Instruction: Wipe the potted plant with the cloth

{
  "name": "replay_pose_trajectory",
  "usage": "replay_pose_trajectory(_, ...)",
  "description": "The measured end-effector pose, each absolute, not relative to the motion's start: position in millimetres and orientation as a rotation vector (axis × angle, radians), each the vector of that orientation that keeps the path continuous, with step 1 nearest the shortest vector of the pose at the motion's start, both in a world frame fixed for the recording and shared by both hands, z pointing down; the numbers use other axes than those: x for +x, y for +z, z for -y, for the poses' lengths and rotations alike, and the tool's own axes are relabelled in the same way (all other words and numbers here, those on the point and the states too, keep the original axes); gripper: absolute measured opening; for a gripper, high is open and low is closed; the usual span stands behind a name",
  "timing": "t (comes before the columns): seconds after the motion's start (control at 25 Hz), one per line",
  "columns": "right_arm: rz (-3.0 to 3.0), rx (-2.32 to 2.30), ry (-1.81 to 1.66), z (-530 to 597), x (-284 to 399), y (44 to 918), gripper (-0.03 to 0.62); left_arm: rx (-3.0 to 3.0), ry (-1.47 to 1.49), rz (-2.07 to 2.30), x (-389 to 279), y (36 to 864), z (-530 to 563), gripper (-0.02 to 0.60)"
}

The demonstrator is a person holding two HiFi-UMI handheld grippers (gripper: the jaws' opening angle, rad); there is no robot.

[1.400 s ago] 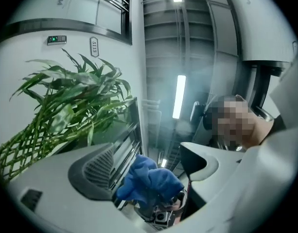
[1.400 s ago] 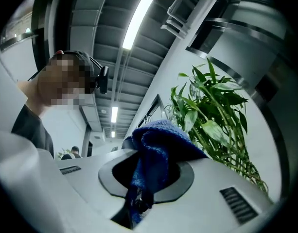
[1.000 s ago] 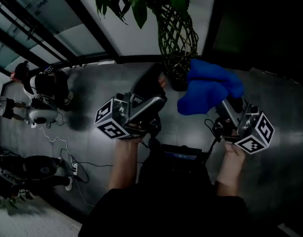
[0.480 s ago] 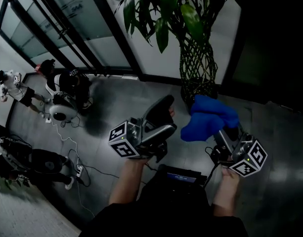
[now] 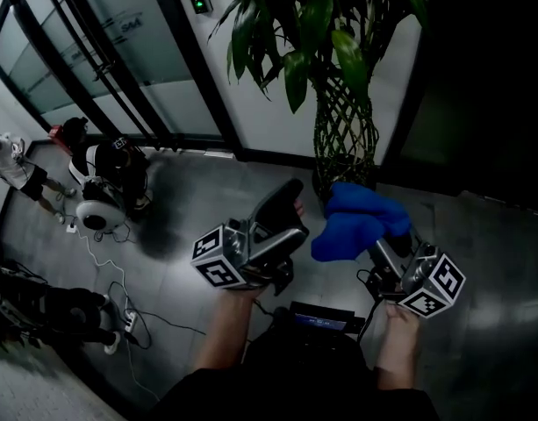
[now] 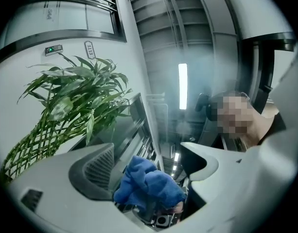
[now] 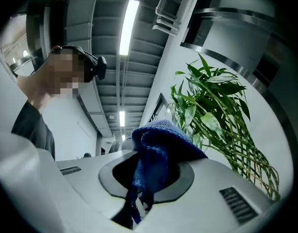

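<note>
The potted plant (image 5: 343, 121) has a braided lattice stem and long green leaves; it stands against the white wall at the top middle of the head view. Its pot is mostly hidden behind the blue cloth (image 5: 356, 222). My right gripper (image 5: 387, 246) is shut on that bunched cloth and holds it up just in front of the stem's base. In the right gripper view the cloth (image 7: 161, 140) bulges from the right gripper (image 7: 149, 176), with the plant (image 7: 212, 106) to the right. My left gripper (image 5: 290, 217) is open and holds nothing, left of the cloth. Its own view shows the left gripper (image 6: 146, 166), the cloth (image 6: 149, 183) beyond its jaws and the plant (image 6: 76, 91) at left.
Glass doors with dark frames (image 5: 93, 51) run along the upper left. White and black machines (image 5: 97, 191) and cables (image 5: 111, 279) lie on the grey floor at left. A dark panel (image 5: 479, 86) stands right of the plant. A small device (image 5: 321, 318) hangs at the person's waist.
The head view has tilted up, showing more of the plant's leaves. Both grippers sit lower in the picture, and the cloth stays in the right gripper near the stem's base.
</note>
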State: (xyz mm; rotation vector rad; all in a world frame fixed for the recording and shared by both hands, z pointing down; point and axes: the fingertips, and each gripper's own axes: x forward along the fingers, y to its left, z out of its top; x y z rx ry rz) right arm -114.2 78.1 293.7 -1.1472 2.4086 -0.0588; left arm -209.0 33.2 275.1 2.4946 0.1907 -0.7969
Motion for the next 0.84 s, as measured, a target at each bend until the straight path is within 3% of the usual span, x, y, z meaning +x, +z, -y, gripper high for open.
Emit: replay_pose_trajectory(0.84, -2.451, -1.177, -0.078, -79.2, -154.8, 296.5, 0.072, 2.476, -0.774, -0.164, -240.6, 289.5, -35.1, 0.431)
